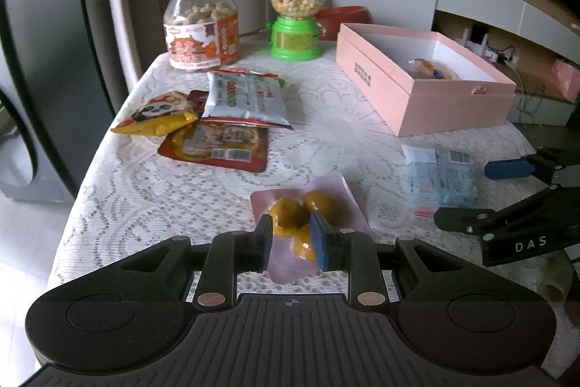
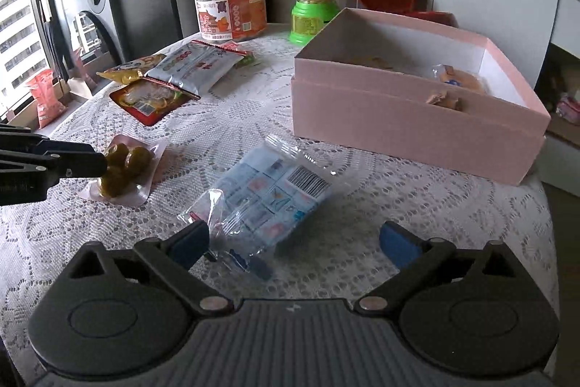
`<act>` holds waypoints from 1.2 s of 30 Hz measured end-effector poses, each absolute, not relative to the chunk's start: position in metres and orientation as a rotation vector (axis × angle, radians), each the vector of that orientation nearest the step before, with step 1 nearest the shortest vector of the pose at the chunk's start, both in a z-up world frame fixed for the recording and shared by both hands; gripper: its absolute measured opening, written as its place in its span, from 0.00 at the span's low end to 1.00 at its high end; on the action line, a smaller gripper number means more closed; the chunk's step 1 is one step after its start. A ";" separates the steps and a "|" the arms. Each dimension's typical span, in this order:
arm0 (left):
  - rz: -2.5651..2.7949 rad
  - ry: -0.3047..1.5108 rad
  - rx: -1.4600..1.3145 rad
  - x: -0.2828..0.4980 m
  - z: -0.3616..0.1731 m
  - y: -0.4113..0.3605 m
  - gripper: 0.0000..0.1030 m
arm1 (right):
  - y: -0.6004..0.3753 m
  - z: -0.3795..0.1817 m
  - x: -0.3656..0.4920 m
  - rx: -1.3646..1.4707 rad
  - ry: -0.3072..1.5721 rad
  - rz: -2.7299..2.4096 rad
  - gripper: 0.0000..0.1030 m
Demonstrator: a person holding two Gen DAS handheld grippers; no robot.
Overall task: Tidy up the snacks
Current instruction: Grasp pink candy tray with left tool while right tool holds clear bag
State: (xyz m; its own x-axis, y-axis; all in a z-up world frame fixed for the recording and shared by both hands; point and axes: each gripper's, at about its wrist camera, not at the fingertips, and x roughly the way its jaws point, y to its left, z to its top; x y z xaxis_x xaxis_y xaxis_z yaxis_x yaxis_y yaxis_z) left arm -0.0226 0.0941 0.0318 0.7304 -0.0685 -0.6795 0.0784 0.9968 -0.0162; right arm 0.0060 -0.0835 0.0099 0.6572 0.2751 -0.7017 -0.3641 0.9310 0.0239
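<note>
Snacks are spread over a lace-covered counter [image 2: 417, 205], and the pink box [image 2: 398, 129] standing open toward its far right is taken as the landmark. Inside the box a round wrapped cake [image 2: 460, 78] and a small brown piece [image 2: 444, 98] are already seen. In front of the box, nearer the cameras, lies a clear packet of blue-printed squares [image 2: 268, 191]. To the left of that packet lies a pink pouch of yellow fruit pieces [image 1: 308, 216]. Farther left of the box three flat packets are piled: a white one [image 1: 246, 98], a red one [image 1: 217, 144] and a yellow cartoon one [image 1: 156, 118]. Behind them a labelled jar [image 1: 203, 24] and a green candy dispenser [image 1: 295, 17] stand upright.

The left hand-held gripper [image 1: 291, 242] is pinched narrowly on the pink pouch, whose film is caught between the pads. The right hand-held gripper [image 2: 293, 242] is spread wide, with the near end of the clear packet lying between its fingers but not pressed.

The step in hand is judged to be the lifting of both packets toward the box. The right fingers would best be lowered around the packet's bulk rather than its loose crinkled seal, then closed firmly. The pouch should be raised clear of the lace before being carried over the box wall, so that the cloth is not dragged.
</note>
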 end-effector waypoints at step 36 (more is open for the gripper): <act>-0.233 0.772 0.025 -0.003 0.019 0.069 0.40 | -0.095 0.012 0.007 -0.131 0.783 0.309 0.99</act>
State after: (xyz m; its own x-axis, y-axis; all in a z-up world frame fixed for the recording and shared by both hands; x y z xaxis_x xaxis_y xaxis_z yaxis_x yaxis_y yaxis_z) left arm -0.0032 0.0689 0.0186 0.6918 -0.1996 -0.6939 0.2177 0.9740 -0.0631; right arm 0.0072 -0.0953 0.0122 0.6667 0.2245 -0.7107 -0.3209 0.9471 -0.0019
